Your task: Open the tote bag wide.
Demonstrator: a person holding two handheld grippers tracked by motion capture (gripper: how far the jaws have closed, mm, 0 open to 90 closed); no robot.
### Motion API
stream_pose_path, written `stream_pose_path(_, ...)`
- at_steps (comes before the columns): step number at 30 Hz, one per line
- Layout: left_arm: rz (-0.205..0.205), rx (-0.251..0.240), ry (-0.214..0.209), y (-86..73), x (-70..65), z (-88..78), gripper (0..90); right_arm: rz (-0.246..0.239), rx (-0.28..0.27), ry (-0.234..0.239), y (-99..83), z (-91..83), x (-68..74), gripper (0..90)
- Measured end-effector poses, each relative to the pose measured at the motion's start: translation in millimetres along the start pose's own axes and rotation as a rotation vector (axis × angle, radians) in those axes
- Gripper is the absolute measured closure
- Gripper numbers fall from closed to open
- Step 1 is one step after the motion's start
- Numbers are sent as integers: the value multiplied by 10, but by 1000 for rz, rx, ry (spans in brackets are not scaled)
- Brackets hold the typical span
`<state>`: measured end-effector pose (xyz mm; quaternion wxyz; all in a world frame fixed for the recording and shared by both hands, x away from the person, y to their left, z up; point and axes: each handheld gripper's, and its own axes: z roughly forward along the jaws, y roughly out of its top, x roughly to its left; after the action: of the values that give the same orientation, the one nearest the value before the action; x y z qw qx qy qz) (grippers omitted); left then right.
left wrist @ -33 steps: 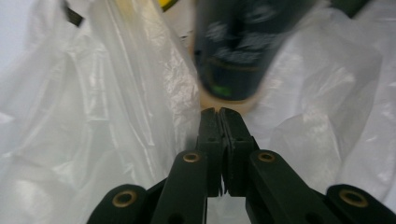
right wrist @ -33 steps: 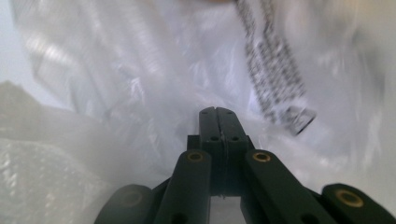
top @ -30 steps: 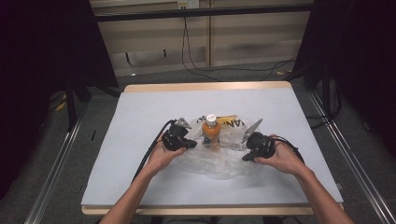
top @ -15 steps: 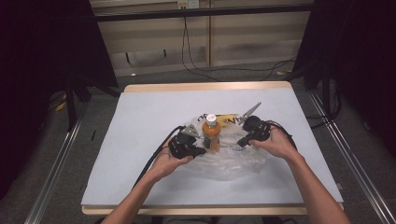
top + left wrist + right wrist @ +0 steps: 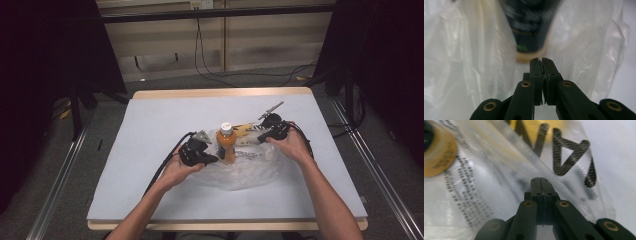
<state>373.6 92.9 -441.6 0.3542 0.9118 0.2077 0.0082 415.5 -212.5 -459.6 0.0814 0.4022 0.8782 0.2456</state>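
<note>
1. My landmark is the bottle [image 5: 226, 143]: it stands upright near the middle of the table [image 5: 150, 120], orange with a white cap, on or inside the clear bag [image 5: 245, 167]. I cannot tell which.

2. What has changed: a second ago my right gripper [image 5: 260, 138] sat at the bag's edge to the right of the bottle, about level with it. It now lies right of the bottle and a little farther from me, up by the printed end of the bag.

3. My left gripper [image 5: 214, 160] has hardly shifted. It is still just left of the bottle, tips at the bottle's foot.

4. Jaws, left: closed, with the pads nearly touching in the left gripper view [image 5: 541, 61]. Bag film lies all around the tips. Whether a fold is pinched between them I cannot tell.

5. Jaws, right: fully closed in the right gripper view [image 5: 540, 180]. The printed film passes right by the tips and may be nipped there, though I cannot see it between the pads.

6. My reading: the right side is dragging the bag's mouth up and past the bottle while the left anchors the near side. The bottle has kept its place and stayed upright throughout.

7. The risk I see is that slack film tugs the bottle over.
</note>
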Motion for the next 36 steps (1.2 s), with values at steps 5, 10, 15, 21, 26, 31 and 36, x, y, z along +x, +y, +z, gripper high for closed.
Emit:
stream_pose_path(5, -84, -44, 27, 57, 223, -31, 875, -21, -18, 35, 9, -25, 56, 900)
stream_pose_path(10, -165, -29, 76, 26, 376, 41, 875, -38, -26, 46, 19, -13, 155, 900)
stream_pose_path(15, -183, 62, 127, -63, 487, 65, 876, -41, -10, 40, -61, 20, 180, 900)
stream_pose_path(21, -193, -34, 93, -130, 432, 70, 872, -13, -23, 36, -142, -31, 147, 900)
stream_pose_path(26, -150, -107, 71, -82, 306, -10, 882, -21, -108, 73, -125, -169, 212, 900)
stream_pose_path(31, -120, -194, 59, -34, 197, -223, 900, -2, -216, 101, -117, -346, 274, 900)
stream_pose_path(36, -104, -252, 72, -63, 154, -387, 900, -4, -295, 102, -137, -524, 323, 900)
